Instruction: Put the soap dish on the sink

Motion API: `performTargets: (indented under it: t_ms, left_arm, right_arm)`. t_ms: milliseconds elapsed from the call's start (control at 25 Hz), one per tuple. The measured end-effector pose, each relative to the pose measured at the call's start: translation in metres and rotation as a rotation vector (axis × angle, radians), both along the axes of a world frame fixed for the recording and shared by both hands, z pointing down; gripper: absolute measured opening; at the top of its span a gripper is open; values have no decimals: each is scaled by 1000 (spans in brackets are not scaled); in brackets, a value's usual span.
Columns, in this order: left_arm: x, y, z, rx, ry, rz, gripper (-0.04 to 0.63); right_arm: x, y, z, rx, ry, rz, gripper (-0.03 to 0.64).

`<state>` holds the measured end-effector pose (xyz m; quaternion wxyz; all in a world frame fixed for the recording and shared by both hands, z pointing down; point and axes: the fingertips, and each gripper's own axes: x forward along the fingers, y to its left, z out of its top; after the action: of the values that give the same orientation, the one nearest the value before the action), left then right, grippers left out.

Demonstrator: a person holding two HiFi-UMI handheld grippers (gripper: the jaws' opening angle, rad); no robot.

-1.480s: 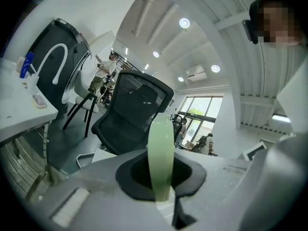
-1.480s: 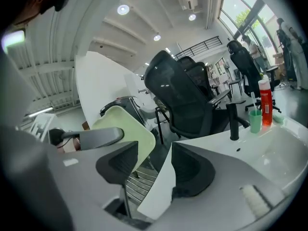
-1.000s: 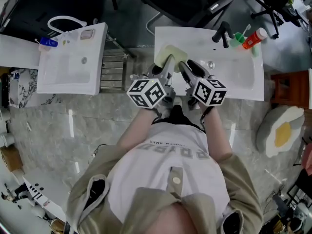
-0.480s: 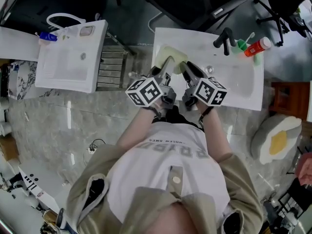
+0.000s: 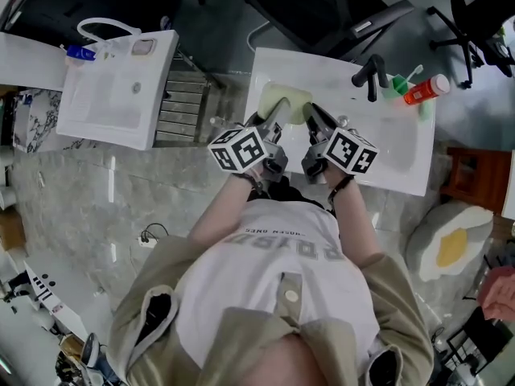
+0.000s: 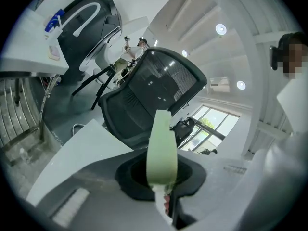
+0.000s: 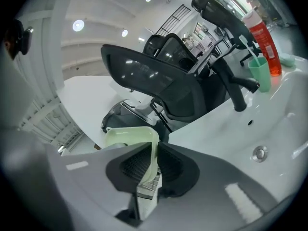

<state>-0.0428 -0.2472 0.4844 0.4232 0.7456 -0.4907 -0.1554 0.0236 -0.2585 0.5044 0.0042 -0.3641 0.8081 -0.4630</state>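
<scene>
- Evidently both grips were on: the left gripper [image 6: 162, 186] was clamped tight on the rim of the soap dish [image 6: 160, 143]. The right gripper [image 7: 155, 170] had just been closing, with the dish's side wall pinched between its pads.
- The dish hung at the back left corner of the sink [image 5: 402, 155]; couldn't tell whether it touched the deck.
- Step judged: set-down. The next move called for level lowering, then both jaws letting go.
- The sink's left edge lay just beside the dish. The faucet [image 5: 370, 72] stood well apart to the right, with bare deck between.
</scene>
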Motion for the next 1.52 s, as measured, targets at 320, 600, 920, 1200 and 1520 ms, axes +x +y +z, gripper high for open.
performTargets:
  t_ms: [320,600,920,1200,1520]
  left_arm:
    - [3,-1,18,-55,-81,79,23]
    - [-1,2,24,-31,-166,162,86]
    - [-12,4,25,106,-497,401,250]
    - [-26,5,38,256,-878,617,296]
    - [-32,10,59,273,-949,714,296]
  right_arm:
    - [17,-2,25,-94,139,42,20]
    - [23,-7,31,-113,188,90,18]
    - [24,-19,28,-99,250,121,18]
    - [10,-23,28,-84,319,118,18]
    - [-13,-20,37,-92,377,91,18]
